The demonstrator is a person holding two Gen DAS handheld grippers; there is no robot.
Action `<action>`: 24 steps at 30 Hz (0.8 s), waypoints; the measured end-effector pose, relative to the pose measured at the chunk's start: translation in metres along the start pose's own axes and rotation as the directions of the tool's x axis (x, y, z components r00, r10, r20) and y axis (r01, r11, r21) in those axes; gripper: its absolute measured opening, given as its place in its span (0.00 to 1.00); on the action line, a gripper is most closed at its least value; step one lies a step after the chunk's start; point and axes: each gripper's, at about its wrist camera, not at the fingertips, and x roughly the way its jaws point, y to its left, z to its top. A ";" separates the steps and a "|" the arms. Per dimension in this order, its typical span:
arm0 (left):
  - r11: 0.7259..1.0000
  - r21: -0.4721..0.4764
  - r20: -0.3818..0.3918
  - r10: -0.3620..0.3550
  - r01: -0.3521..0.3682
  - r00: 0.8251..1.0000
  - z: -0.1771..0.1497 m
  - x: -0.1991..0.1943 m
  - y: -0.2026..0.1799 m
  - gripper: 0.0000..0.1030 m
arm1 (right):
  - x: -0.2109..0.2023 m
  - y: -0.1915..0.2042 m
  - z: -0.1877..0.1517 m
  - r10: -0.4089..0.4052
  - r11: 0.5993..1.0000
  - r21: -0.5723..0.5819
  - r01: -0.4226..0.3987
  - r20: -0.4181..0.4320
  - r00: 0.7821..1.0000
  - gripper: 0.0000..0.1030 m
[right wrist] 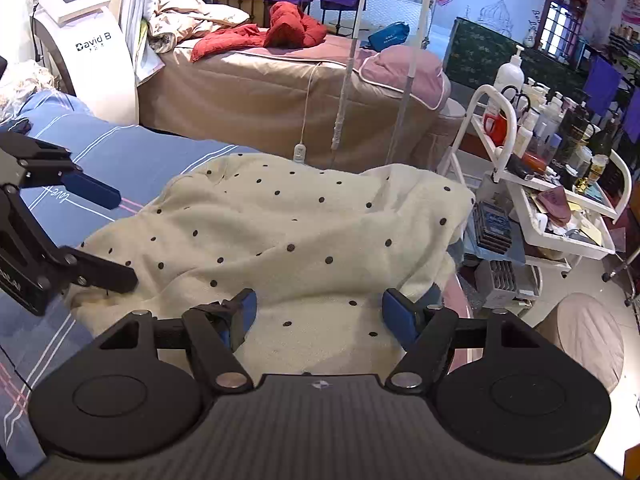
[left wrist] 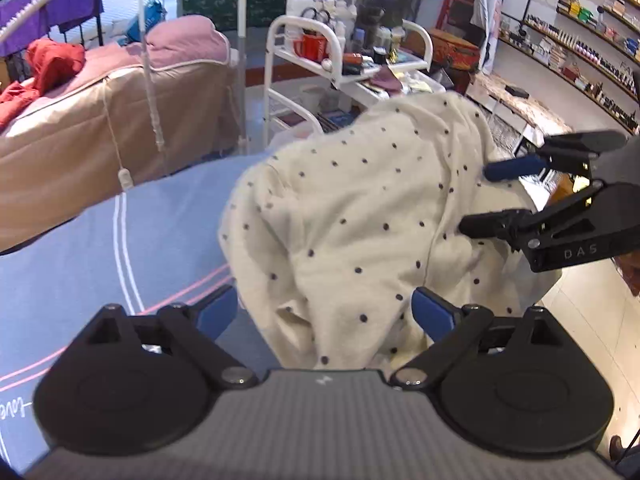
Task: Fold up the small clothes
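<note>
A cream garment with dark dots (left wrist: 360,216) lies rumpled on the blue striped bedsheet (left wrist: 100,248); it also fills the middle of the right wrist view (right wrist: 288,232). My left gripper (left wrist: 324,312) is open, its blue pads on either side of the garment's near edge. My right gripper (right wrist: 316,316) is open over the garment's other edge. The right gripper shows in the left wrist view (left wrist: 476,196) at the garment's right side. The left gripper shows in the right wrist view (right wrist: 124,236) at its left side. Neither holds cloth.
A white trolley (right wrist: 560,216) loaded with bottles stands just past the bed's end. A brown massage bed (right wrist: 260,92) with red cloth (right wrist: 288,24) lies behind. A white machine (right wrist: 88,40) stands at left. Shelves (left wrist: 580,48) line the right wall.
</note>
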 end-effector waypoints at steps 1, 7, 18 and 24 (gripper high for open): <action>1.000 -0.004 0.002 0.006 -0.006 1.000 0.001 -0.005 0.000 0.97 | -0.002 0.001 0.001 -0.005 1.000 0.009 0.005 0.000 1.000 1.00; 0.998 -0.030 -0.021 0.047 -0.048 0.999 0.011 -0.032 -0.001 1.00 | -0.022 0.002 0.013 -0.073 0.986 0.152 0.073 -0.005 0.997 1.00; 0.993 -0.008 -0.082 0.113 -0.114 0.990 0.013 -0.100 0.000 1.00 | -0.087 0.025 0.023 -0.187 0.871 0.446 0.207 -0.088 0.978 1.00; 0.993 0.036 -0.070 0.113 -0.110 0.991 0.014 -0.133 -0.003 1.00 | -0.100 0.056 0.032 -0.239 0.849 0.444 0.286 -0.160 0.958 1.00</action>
